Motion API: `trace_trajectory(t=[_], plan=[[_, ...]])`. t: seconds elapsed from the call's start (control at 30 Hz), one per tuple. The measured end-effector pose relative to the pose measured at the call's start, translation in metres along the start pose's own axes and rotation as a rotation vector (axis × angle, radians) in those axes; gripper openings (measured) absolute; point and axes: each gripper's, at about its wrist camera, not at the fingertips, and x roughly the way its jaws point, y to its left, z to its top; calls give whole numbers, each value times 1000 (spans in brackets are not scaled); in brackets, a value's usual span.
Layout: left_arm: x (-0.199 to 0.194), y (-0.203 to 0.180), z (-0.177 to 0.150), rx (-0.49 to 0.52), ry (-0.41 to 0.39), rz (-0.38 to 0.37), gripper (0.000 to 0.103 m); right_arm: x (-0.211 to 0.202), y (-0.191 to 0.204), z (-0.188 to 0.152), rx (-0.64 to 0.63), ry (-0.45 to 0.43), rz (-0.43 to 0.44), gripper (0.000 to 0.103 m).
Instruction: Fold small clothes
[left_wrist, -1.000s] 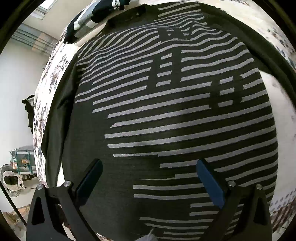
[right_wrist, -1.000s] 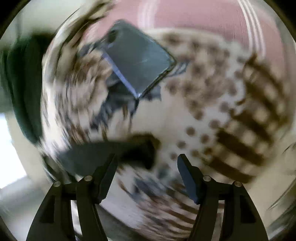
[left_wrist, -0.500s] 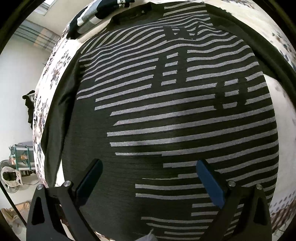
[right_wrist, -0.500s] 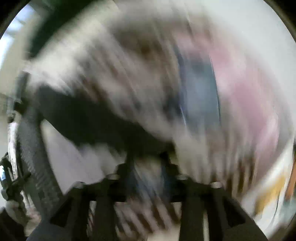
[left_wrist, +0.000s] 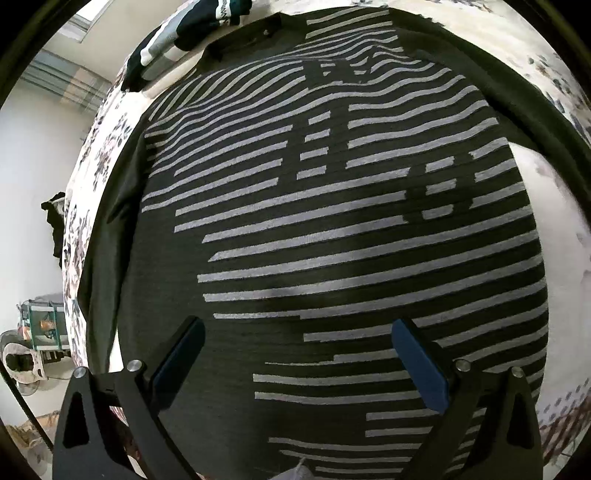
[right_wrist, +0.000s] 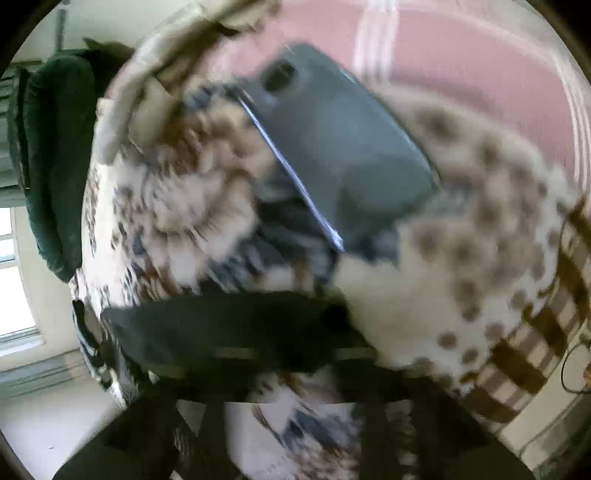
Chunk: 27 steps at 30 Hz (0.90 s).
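Floral bedspread (left_wrist: 85, 206) under striped sweater (left_wrist: 332, 229), phone (right_wrist: 343, 147) nearby

The left gripper (left_wrist: 295, 363) has two black angular arms, each with a triangular cut-out and silver round screws near the finger base. Its fingers (left_wrist: 419, 360) carry flat blue pads on their inner faces, the one on the right brighter blue. The right gripper (right_wrist: 291, 373) shows only as blurred black arms of the same build

Left gripper (left_wrist: 295, 354) angled steeply down, jaws wide apart, right gripper (right_wrist: 291, 373) blurred, jaws closed
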Motion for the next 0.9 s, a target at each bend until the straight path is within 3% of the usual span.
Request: trace_trajectory(t=[0.07,0.13,0.17,0.2,0.3,0.37,0.43,0.47,0.5,0.53,0.63,0.73,0.83,0.87,0.9], plan=[[0,0,0,-5,-3,-3,103,-23,30,2,-125,-145,90,3],[2,2,-1,-14,4,-5,103,-42,54,-7,-289,-245,86,3],[3,2,-1,-19,8,-7,103,-47,55,-13,-334,-250,53,3],[4,3,-2,-23,13,-8,103,-46,48,-20,-359,-216,-5,3],[5,5,-4,-31,17,-13,103,-3,2,-30,-320,74,-218,6],[5,6,-5,-27,13,-12,103,10,-35,-37,-197,188,-246,6],[7,7,-6,-22,8,-8,103,0,-49,-36,-96,151,-175,22],[8,7,-7,-19,10,-5,103,-7,-56,-34,-38,118,-119,51],[11,7,-7,-18,14,-3,103,-11,-63,-33,25,86,-51,73],[13,8,-8,-18,17,-1,103,-14,-71,-30,92,58,25,76],[21,10,-9,-12,15,3,103,8,-79,-15,184,79,85,76],[35,12,-11,10,12,25,103,33,-72,-4,166,118,20,78],[54,15,-13,7,27,-22,103,39,-41,-11,31,124,-65,75],[59,16,-13,3,28,-39,103,40,-32,-14,-8,135,-60,59],[63,17,-14,0,29,-56,103,41,-26,-17,-31,150,-63,28]])
